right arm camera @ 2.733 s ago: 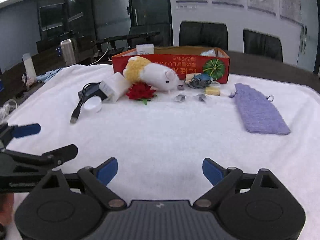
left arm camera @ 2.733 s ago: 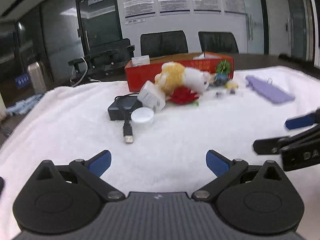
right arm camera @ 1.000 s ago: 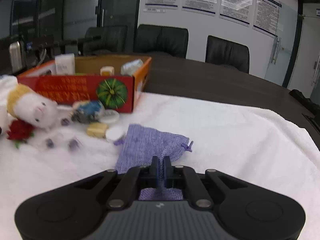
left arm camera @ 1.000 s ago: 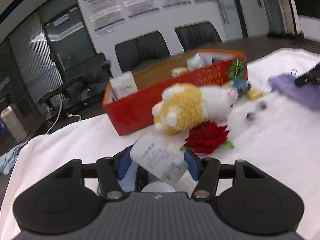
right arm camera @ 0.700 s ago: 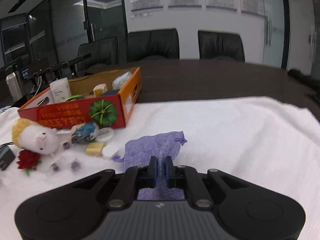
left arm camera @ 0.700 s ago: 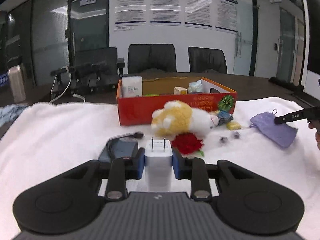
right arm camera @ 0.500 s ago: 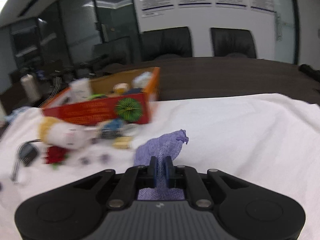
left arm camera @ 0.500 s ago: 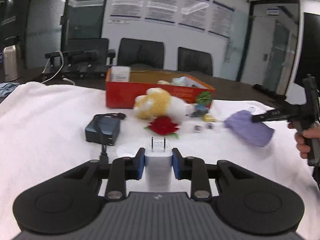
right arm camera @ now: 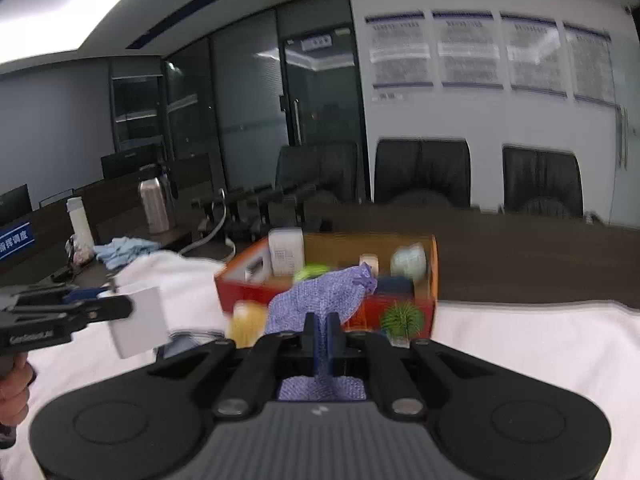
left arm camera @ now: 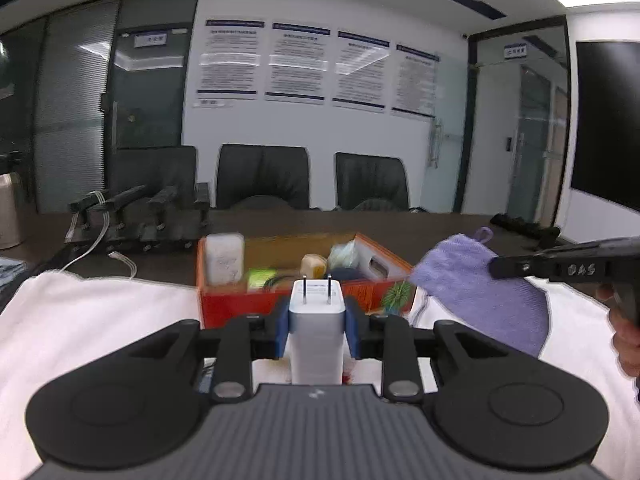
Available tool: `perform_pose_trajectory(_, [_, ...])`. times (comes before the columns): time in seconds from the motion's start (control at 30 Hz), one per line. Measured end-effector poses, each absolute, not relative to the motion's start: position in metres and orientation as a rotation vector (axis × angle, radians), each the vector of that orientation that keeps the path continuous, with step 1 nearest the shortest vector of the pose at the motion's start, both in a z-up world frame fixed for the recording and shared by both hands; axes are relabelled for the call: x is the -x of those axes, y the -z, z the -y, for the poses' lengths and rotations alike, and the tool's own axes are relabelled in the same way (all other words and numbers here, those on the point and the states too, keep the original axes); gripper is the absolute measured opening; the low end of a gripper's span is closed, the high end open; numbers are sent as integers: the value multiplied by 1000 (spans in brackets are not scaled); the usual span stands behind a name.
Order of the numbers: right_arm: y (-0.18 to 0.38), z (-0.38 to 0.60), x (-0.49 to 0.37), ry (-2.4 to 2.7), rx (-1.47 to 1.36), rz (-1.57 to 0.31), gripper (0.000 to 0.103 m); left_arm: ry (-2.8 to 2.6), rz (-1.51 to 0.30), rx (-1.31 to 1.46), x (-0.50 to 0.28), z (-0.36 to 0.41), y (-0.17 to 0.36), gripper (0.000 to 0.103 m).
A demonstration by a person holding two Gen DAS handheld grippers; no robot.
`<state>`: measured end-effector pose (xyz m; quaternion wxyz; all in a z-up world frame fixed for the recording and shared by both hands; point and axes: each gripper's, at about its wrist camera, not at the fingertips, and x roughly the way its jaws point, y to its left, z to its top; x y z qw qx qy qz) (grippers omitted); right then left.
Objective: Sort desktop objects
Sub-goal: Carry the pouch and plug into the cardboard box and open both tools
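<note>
My left gripper (left arm camera: 317, 320) is shut on a white power adapter (left arm camera: 317, 332), prongs pointing forward, held above the white towel in front of the red cardboard box (left arm camera: 224, 304). My right gripper (right arm camera: 321, 334) is shut on a purple cloth pouch (right arm camera: 320, 300), lifted in the air just short of the red box (right arm camera: 248, 280). In the left wrist view the pouch (left arm camera: 480, 296) hangs at the right from the right gripper (left arm camera: 496, 268). In the right wrist view the left gripper (right arm camera: 124, 310) holds the adapter (right arm camera: 138, 320) at the left.
The box holds a white carton (left arm camera: 223, 258), a green item (left arm camera: 260, 278) and other small things. The white towel (left arm camera: 100, 320) covers the dark table (right arm camera: 540, 264). Black chairs (left arm camera: 262, 178) stand behind. A steel flask (right arm camera: 154, 204) and a bottle (right arm camera: 82, 224) stand far left.
Both grippers have lifted their objects off the towel and moved forward toward the red box, which now looms closer. The plush toy and the rose have dropped out of sight below.
</note>
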<state>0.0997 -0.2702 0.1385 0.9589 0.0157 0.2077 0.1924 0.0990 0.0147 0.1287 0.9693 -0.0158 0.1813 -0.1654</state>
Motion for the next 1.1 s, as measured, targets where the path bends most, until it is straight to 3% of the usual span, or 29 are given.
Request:
perform_pose_trajectory(0.17, [-176,250,-177,-364,-94,-413,3,310,-394,-15,-180,6,-156,28])
perform_pose_trajectory(0.33, [-179,214,-261,-344,-96,-450,3,284,-486,-30,-264,17,-151,28])
perform_pose_trajectory(0.6, [-100,176,-377,-277,-117,-649,3,275,-798,63,-378,-9,-91,28])
perform_pose_trajectory(0.83, [-30,159,-396,-309,-93,-869,3,253,-917,-9,-404,-18,-59,28])
perform_pose_trajectory(1.0, [-24,136,-395,-291,25,-934,16,191,-922,-169,-404,3,-63,36])
perform_pose_trajectory(1.03, [-28,136,-393,-286,37,-937,26,176,-921,-178,-405,5,-63,45])
perform_pose_trajectory(1.07, [-32,137,-392,-282,37,-945,38,157,-917,-175,-406,3,-65,48])
perform_pose_trajectory(1.1, [-35,138,-393,-273,36,-956,41,141,-912,-166,-406,1,-67,57])
